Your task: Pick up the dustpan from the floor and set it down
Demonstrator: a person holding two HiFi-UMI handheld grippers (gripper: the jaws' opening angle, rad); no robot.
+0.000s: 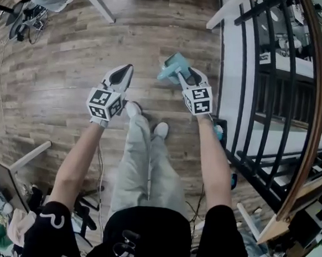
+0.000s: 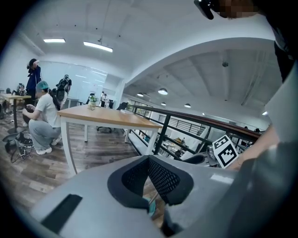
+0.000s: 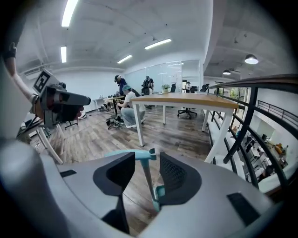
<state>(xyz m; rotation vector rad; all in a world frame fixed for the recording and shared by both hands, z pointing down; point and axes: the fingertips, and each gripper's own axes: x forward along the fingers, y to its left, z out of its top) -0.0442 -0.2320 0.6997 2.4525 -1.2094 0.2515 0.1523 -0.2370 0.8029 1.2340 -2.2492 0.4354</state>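
Right gripper [image 3: 148, 159] jaws stand apart around the dustpan [image 1: 174, 64] handle, left gripper [image 2: 149, 161] jaws together, empty; unpinched, the pan, perhaps not yet on the floor [image 1: 72, 63], could topple.

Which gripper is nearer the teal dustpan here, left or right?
Right. The right gripper has the handle of the teal dustpan standing between its open jaws. The left gripper, jaws together, is off to the dustpan's left in the head view, clear of it.
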